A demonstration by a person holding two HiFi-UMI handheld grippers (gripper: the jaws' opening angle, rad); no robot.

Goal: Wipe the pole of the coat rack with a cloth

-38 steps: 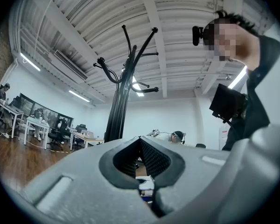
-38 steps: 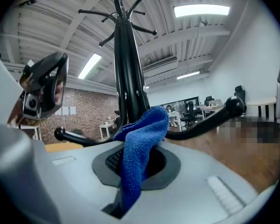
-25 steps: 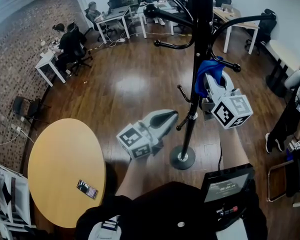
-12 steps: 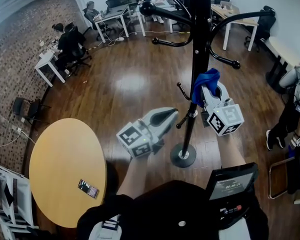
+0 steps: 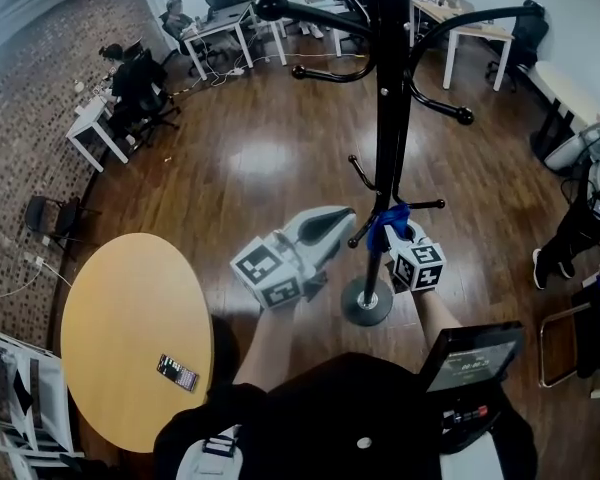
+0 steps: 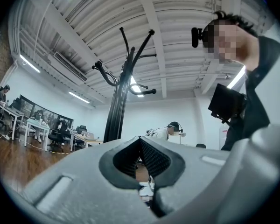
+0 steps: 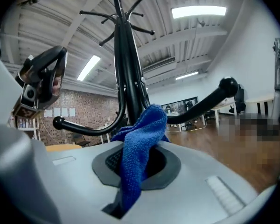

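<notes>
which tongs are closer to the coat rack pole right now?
Right. The right tongs hold the blue cloth at the pole, low down; the left tongs hang apart, to its left.

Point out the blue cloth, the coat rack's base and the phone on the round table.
blue cloth [image 7: 140, 141]: right gripper view, the fold at its middle.
coat rack base [image 5: 354, 311]: head view, the disc's left part.
phone [image 5: 176, 372]: head view, its middle.

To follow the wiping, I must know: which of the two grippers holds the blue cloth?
The right gripper: it clamps the blue cloth low at the coat rack pole. The left gripper is shut and holds nothing.
</notes>
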